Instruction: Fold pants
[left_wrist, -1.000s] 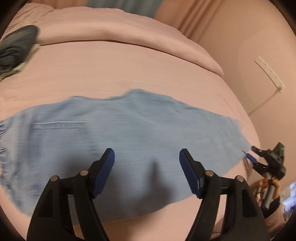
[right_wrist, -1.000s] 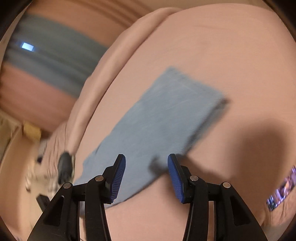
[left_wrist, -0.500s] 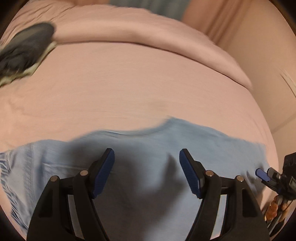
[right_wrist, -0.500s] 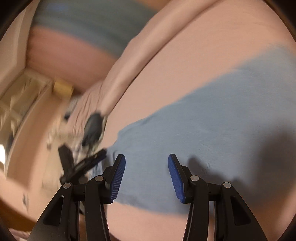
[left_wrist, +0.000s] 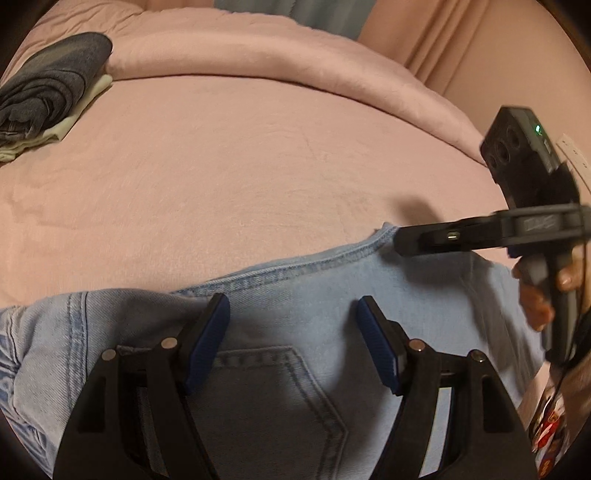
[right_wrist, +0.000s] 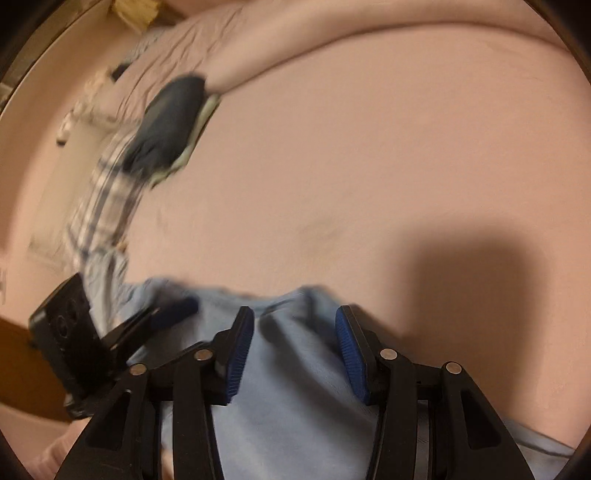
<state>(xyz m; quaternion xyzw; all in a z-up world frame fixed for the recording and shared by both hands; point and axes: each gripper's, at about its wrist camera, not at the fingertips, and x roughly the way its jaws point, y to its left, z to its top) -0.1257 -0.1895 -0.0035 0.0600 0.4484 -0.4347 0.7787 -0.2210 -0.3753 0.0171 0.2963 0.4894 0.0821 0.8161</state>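
Apparently midway: the left gripper (left_wrist: 291, 343) gapes over the jeans (left_wrist: 295, 291) by the back pocket (left_wrist: 273, 398), holding nothing; the right gripper (right_wrist: 294, 345), also agape and empty, hovers at their folded end; they lie along the bed's (left_wrist: 240, 166) near edge, another fold probably remaining.

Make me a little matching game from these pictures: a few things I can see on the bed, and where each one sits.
Things:
1. light blue jeans
2. dark folded garment
3. pink duvet roll
4. right tongs

Places:
A. far end of the bed
B. far left, atop a pale folded cloth
C. under the open left tongs
D. at the jeans' hemmed edge

Pairs: 1-C, 2-B, 3-A, 4-D
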